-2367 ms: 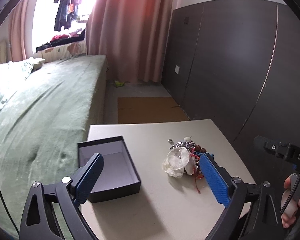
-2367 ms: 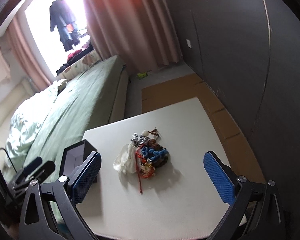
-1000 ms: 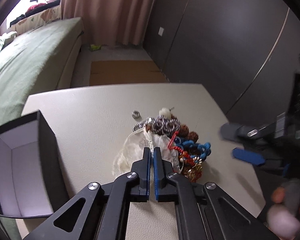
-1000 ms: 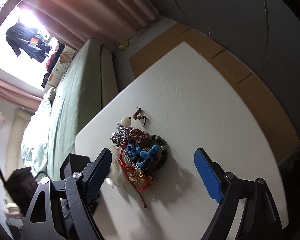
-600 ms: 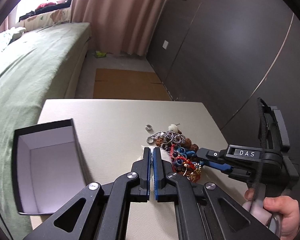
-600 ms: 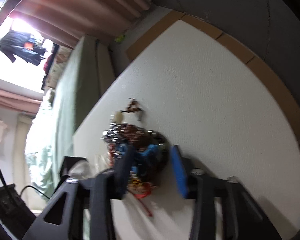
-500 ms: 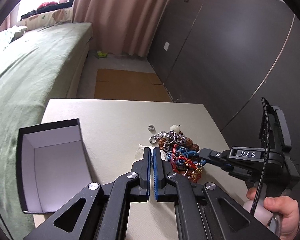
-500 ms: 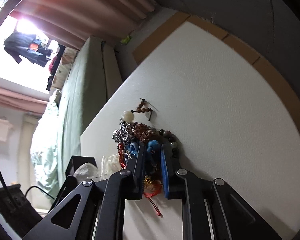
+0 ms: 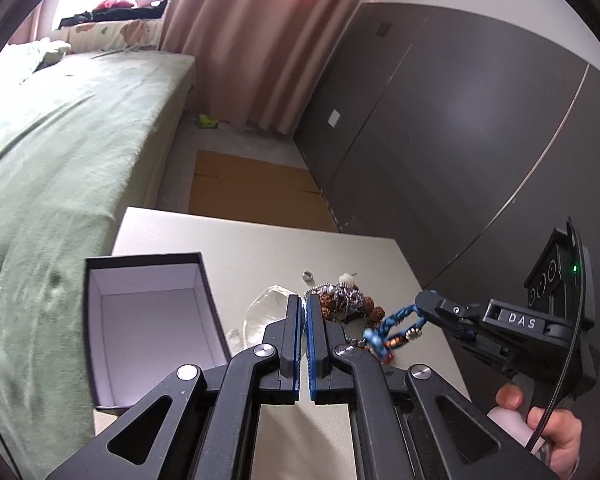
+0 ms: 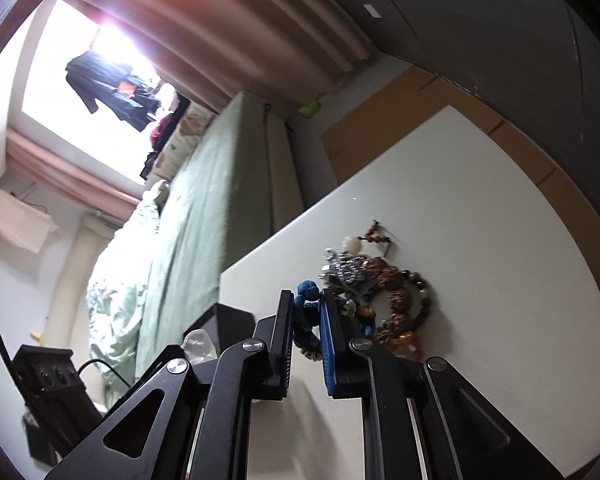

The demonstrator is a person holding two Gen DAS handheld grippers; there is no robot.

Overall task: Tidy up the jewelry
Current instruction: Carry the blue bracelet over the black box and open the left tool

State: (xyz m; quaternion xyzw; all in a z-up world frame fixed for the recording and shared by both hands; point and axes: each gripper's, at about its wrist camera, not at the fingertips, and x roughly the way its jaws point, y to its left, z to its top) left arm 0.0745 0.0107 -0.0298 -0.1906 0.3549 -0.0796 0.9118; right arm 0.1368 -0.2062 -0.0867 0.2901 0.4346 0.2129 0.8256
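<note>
The right gripper (image 10: pixel 306 312) clamps a blue knotted cord bracelet (image 9: pixel 396 322), lifting it at the tangled jewelry heap's (image 9: pixel 346 302) four o'clock on the pale table (image 9: pixel 252 248); the left gripper (image 9: pixel 303 308), pinched tight, grips a clear plastic pouch (image 9: pixel 266 310). Snagged strands could drag neighbouring beads off the table

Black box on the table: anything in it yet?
Empty as far as visible: the open black box shows only bare pale lining in the left wrist view; its near corner is hidden.
</note>
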